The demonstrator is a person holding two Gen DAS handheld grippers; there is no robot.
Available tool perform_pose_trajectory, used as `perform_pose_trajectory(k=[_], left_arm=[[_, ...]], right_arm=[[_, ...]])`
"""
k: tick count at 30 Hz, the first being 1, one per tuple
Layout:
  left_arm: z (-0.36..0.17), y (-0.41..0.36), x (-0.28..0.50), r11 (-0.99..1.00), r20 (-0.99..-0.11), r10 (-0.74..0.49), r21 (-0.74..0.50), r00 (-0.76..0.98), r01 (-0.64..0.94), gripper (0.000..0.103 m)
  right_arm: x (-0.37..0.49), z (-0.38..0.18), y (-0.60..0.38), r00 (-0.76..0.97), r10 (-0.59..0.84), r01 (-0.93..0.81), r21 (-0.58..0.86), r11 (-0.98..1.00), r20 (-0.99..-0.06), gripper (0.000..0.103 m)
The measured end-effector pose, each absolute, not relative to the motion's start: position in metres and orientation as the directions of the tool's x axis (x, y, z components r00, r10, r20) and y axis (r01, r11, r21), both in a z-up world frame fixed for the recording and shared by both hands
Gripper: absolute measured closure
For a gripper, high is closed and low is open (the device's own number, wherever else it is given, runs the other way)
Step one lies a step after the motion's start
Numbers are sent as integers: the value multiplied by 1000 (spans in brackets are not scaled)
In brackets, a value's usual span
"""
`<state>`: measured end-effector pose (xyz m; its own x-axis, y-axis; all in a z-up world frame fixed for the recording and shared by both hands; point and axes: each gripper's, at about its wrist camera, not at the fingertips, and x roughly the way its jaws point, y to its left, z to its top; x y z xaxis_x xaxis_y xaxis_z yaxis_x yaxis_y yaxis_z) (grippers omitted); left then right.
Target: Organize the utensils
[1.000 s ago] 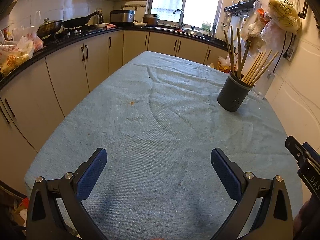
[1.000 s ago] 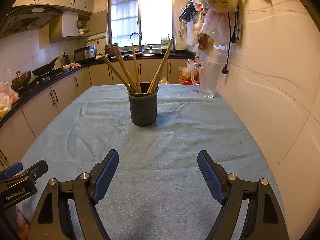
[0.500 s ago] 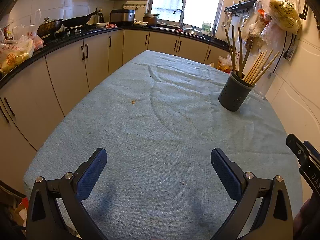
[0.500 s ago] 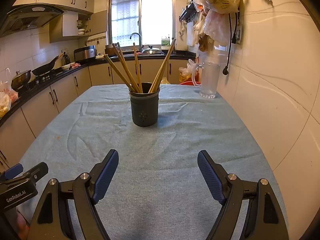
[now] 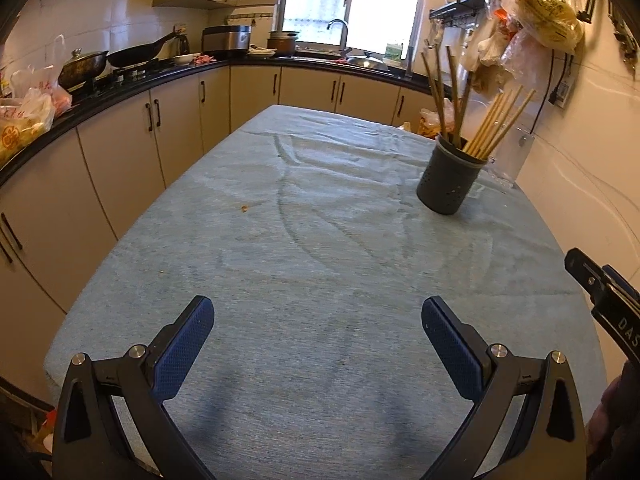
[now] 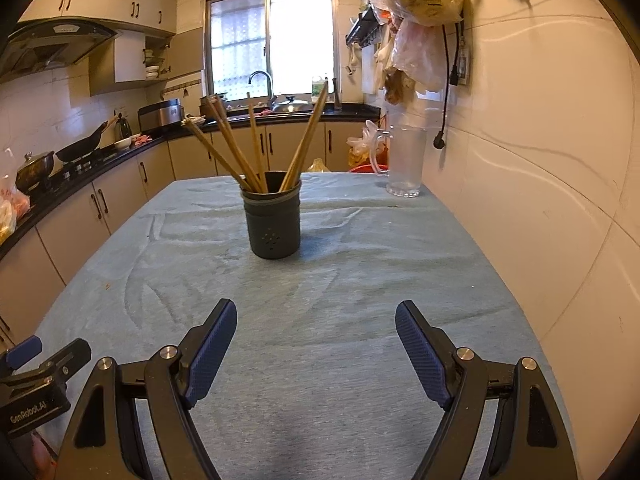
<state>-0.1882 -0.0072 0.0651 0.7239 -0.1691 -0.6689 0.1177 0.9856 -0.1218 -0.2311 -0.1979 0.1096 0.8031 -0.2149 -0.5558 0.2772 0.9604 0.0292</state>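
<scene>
Left gripper (image 5: 316, 322): jaws spread wide, nothing held, above near edge of table (image 5: 320, 264). Right gripper (image 6: 316, 326): jaws spread wide, nothing held, same edge. Holder (image 6: 274, 220): dark, upright, mid-table toward right edge, chopsticks (image 6: 240, 148) fanned inside. Glass jug (image 6: 404, 162): far right corner

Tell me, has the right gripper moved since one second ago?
Yes. The right gripper has come closer to the chopstick holder, which looks larger now against the window.

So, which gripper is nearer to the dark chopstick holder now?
Right. The right gripper faces the chopstick holder straight ahead; the left gripper has it farther off, up to its right.
</scene>
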Motion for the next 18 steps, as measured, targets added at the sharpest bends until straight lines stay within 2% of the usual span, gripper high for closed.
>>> perform_pose_trajectory(k=[6, 18], left_arm=[[68, -21, -193, 972, -669, -233, -142, 705, 186, 0], [64, -34, -191, 975, -685, -213, -105, 696, 195, 0]], right_arm=[[-232, 108, -207, 799, -222, 296, 45, 954, -559, 17], [-232, 103, -213, 792, -217, 302, 57, 951, -570, 16]])
